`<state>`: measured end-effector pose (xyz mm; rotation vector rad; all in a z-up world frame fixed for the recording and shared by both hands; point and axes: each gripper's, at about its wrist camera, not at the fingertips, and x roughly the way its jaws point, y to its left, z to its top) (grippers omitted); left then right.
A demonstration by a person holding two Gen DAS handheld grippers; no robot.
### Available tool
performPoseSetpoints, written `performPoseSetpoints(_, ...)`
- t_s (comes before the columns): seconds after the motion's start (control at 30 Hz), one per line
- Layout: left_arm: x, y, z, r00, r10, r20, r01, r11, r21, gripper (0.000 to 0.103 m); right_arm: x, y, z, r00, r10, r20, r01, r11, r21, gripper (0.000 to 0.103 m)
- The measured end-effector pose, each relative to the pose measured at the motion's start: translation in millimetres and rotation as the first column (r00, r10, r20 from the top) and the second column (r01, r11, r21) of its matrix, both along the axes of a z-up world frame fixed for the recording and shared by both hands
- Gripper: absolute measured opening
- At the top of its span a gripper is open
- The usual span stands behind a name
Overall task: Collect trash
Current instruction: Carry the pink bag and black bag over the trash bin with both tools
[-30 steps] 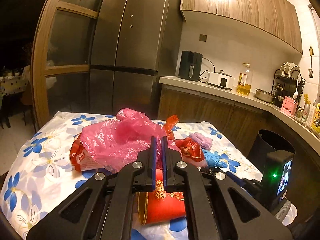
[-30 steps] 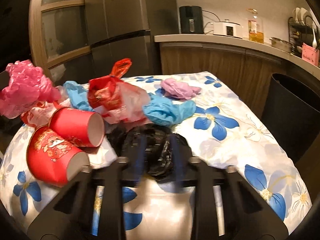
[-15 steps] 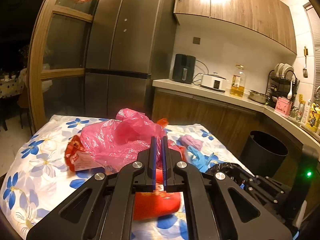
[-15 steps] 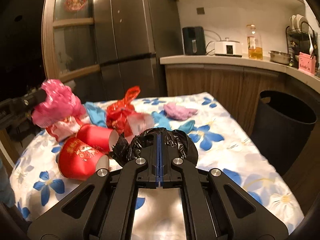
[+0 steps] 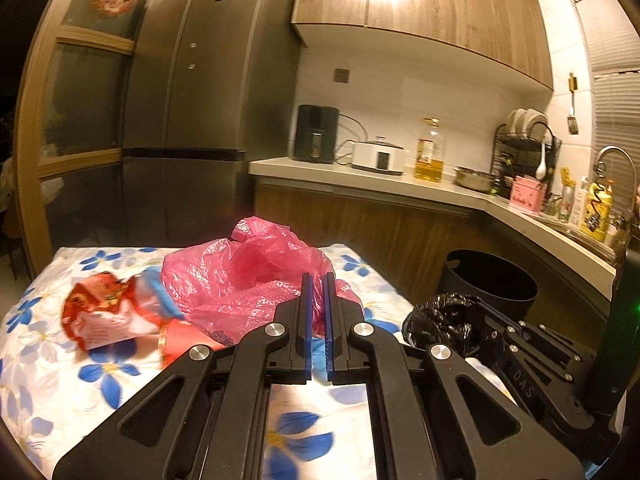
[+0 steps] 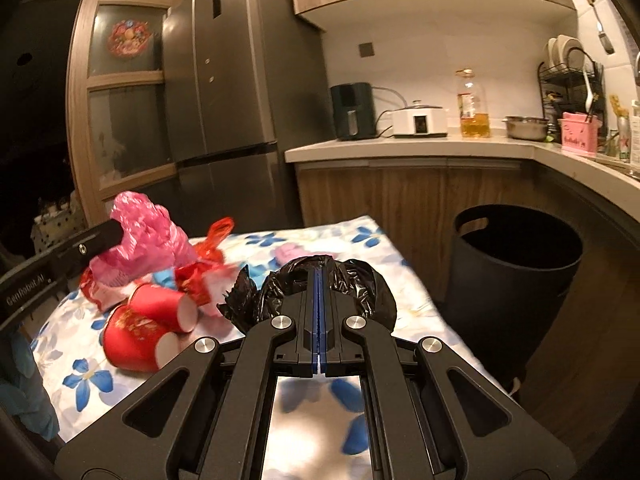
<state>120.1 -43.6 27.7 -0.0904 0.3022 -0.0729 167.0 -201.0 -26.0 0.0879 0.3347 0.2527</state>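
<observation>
My left gripper [image 5: 317, 280] is shut on a pink plastic bag [image 5: 240, 276] and holds it above the floral table [image 5: 48, 360]. In the right wrist view the bag [image 6: 144, 232] hangs from the left gripper's fingertips [image 6: 114, 234]. My right gripper [image 6: 319, 276] is shut on a crumpled black plastic bag [image 6: 360, 284], held over the table's right side; the bag also shows in the left wrist view [image 5: 444, 324]. Two red paper cups [image 6: 136, 332] and red wrappers [image 6: 200, 276] lie on the table. A black trash bin [image 6: 516, 276] stands on the floor to the right.
A fridge [image 6: 232, 80] stands behind the table. A kitchen counter [image 6: 420, 146] with an air fryer, cooker, oil bottle and dish rack runs along the back and right. A red wrapper [image 5: 96, 316] lies at the table's left.
Both grippers have lifted with their bags and swung right toward the bin. The right gripper closed on the black bag a second ago.
</observation>
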Motion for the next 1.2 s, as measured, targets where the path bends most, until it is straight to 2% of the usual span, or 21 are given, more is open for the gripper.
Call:
performPoseSetpoints(0.37,34.4,-68.4,9.4,0.99,-0.138,0.025,0.137,0.99,0.034,0.004,9.2,-58.9,23.3,0.99,-0.128,0.062,0.128,0.992,0.007,0.0)
performPoseSetpoints(0.63,66.2,-116.5,18.6,0.974,-0.223,0.033,0.222,0.975,0.023,0.004,22.9,-97.6,36.8,0.973,-0.211,0.092,0.212,0.977,-0.001,0.0)
performPoseSetpoints(0.97,102.1,-180.4,26.3,0.936,-0.347,0.065,0.344,0.938,0.052,0.004,47.6,-148.3,48.5,0.944,-0.311,0.114,0.313,0.95,-0.006,0.0)
performPoseSetpoints(1.2,128.7,-211.4,20.4,0.905,-0.422,0.048,0.42,0.906,0.04,0.004,70.5,-184.3,49.5,0.929,-0.354,0.106,0.355,0.935,0.008,0.0)
